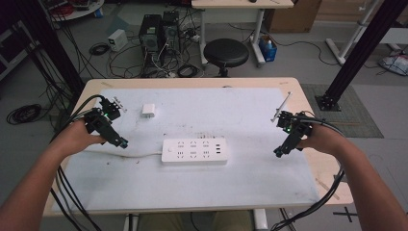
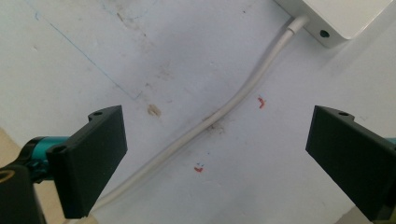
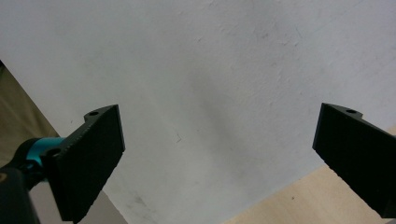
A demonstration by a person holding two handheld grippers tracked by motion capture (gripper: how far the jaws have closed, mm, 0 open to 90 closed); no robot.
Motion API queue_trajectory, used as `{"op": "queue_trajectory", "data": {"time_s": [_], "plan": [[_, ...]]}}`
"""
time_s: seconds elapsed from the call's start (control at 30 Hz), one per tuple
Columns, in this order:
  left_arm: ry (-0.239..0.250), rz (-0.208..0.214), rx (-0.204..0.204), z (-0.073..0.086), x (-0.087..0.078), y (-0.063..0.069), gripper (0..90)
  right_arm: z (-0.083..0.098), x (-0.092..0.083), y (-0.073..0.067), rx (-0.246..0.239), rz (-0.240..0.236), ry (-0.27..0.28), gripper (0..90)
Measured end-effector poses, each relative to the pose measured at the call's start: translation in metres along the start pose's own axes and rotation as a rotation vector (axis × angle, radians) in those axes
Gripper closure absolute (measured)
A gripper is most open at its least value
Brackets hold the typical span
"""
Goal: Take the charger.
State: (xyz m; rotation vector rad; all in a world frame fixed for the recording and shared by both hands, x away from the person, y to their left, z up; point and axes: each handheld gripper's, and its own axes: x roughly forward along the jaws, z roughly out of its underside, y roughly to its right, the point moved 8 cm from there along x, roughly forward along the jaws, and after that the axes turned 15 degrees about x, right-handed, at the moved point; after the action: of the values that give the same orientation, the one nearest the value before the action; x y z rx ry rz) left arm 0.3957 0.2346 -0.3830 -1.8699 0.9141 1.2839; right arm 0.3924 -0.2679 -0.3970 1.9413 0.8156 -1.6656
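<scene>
**Both grippers spread, nothing held, power strip untouched**

Left gripper hangs with jaws spread wide and empty over the white cord, left of the power strip, which lies mid-table on the white mat. Right gripper is also spread and empty, well apart at the right mat edge. A small white adapter sits far-left of the strip.

Risks, as I judge them: closing on the cord could drag the strip askew, and the thin round cord may roll off the flat pads. No readable brand or writing; only small red marks on the mat.
</scene>
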Motion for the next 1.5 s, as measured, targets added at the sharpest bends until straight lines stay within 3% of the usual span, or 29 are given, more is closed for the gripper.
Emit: {"op": "queue_trajectory", "data": {"time_s": [0.1,0.17,0.33,0.47,0.63,0.67,0.73,0.77,0.8,0.83,1.07,1.17,1.2,1.3,1.5], "plan": [[-0.008,-0.008,-0.001,-0.001,-0.003,-0.004,5.2,0.0,-0.001,0.002,-0.011,0.003,0.005,1.5],[0.014,-0.004,-0.039,-0.004,-0.005,-0.009,5.2,-0.001,-0.001,0.002,-0.005,-0.001,0.015,1.5],[0.022,-0.007,-0.072,-0.009,-0.005,-0.015,5.2,-0.002,0.001,0.005,0.003,-0.006,0.021,1.5],[0.014,-0.007,-0.159,-0.015,0.002,-0.023,5.2,-0.004,0.005,0.007,0.021,-0.002,0.022,1.5],[0.014,-0.013,-0.205,-0.024,0.008,-0.028,5.2,-0.006,0.006,0.006,0.016,0.006,0.019,1.4],[0.029,-0.028,-0.233,-0.03,0.011,-0.032,5.2,-0.007,0.006,0.006,0.011,0.006,0.02,1.4],[0.04,-0.03,-0.252,-0.034,0.012,-0.034,5.2,-0.007,0.006,0.005,0.015,0.011,0.018,1.4],[0.063,-0.026,-0.293,-0.04,0.012,-0.037,5.2,-0.008,0.007,0.004,0.022,0.008,0.024,1.5],[0.063,-0.026,-0.293,-0.04,0.012,-0.037,5.2,-0.008,0.007,0.005,0.013,0.015,0.019,1.4],[0.086,-0.023,-0.331,-0.045,0.015,-0.041,5.2,-0.008,0.007,0.005,0.012,0.016,0.018,1.5],[0.128,-0.028,-0.414,-0.057,0.023,-0.052,5.2,-0.01,0.007,0.002,0.025,0.022,0.024,1.4],[0.148,-0.027,-0.483,-0.062,0.031,-0.062,5.2,-0.011,0.008,0.004,0.009,0.026,0.023,1.4],[0.148,-0.027,-0.483,-0.062,0.031,-0.062,5.2,-0.011,0.008,0.004,0.012,0.026,0.022,1.4],[0.149,-0.034,-0.553,-0.064,0.04,-0.073,5.2,-0.011,0.008,0.003,0.021,0.028,0.02,1.4],[0.136,-0.033,-0.613,-0.069,0.056,-0.084,5.2,-0.013,0.01,0.002,0.013,0.03,0.019,1.5]]}}
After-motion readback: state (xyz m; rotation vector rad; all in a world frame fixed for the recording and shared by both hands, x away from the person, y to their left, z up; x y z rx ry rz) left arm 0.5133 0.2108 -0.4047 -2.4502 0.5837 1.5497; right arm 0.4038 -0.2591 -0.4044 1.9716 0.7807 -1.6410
